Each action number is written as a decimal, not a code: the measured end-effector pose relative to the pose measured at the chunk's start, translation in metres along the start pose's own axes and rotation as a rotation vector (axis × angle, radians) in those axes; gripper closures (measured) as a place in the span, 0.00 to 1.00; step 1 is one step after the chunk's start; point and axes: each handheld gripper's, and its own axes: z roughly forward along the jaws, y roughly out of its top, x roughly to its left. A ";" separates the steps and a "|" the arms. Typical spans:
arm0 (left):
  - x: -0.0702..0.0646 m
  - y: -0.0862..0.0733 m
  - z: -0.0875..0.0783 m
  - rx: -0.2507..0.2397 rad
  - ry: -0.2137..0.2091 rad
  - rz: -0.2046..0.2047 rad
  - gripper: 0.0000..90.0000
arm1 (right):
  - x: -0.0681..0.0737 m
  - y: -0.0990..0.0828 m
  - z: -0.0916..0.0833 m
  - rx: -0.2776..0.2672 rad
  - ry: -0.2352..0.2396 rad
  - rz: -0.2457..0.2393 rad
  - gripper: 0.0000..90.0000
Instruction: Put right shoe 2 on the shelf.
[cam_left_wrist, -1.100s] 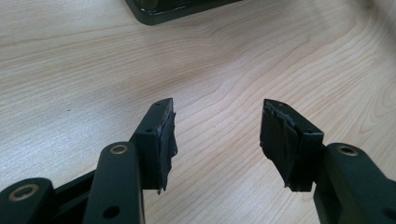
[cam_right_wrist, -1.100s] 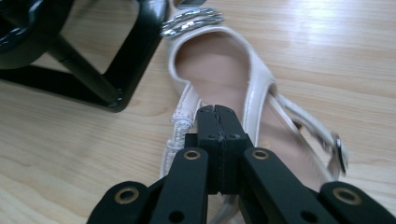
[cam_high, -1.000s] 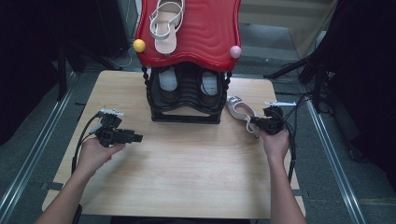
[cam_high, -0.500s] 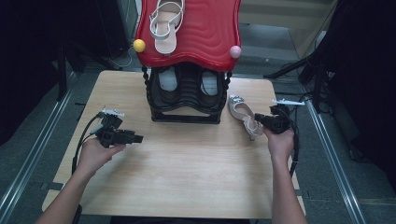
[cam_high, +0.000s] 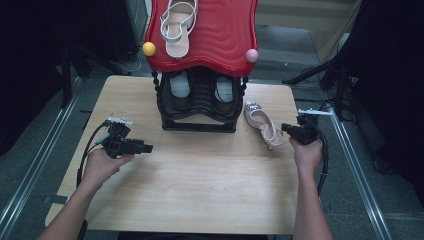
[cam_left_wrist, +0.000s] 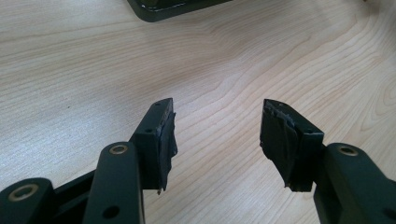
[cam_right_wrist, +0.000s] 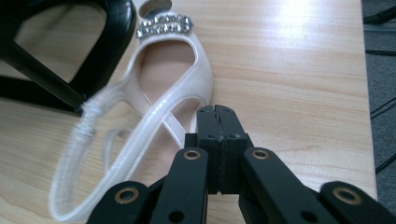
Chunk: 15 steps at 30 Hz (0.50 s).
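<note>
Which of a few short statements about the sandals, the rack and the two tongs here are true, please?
1. The right tongs are shut. True.
2. The left tongs grip a sandal. False: they are open over bare table, with nothing between them.
3. A sandal lies on the table to the right of the black rack. True.
4. The red shelf has nothing on it. False: another sandal lies there.
5. The table sandal has a sparkly toe band. True.
</note>
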 end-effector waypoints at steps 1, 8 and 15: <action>0.000 0.000 0.000 0.004 -0.003 -0.001 0.51 | 0.000 -0.001 0.001 0.003 -0.005 -0.005 1.00; 0.001 -0.001 0.000 0.003 -0.001 -0.002 0.51 | 0.007 -0.005 0.008 0.021 -0.004 -0.009 1.00; 0.001 -0.001 -0.001 -0.004 -0.001 -0.004 0.51 | 0.018 -0.008 0.007 0.027 0.000 0.000 1.00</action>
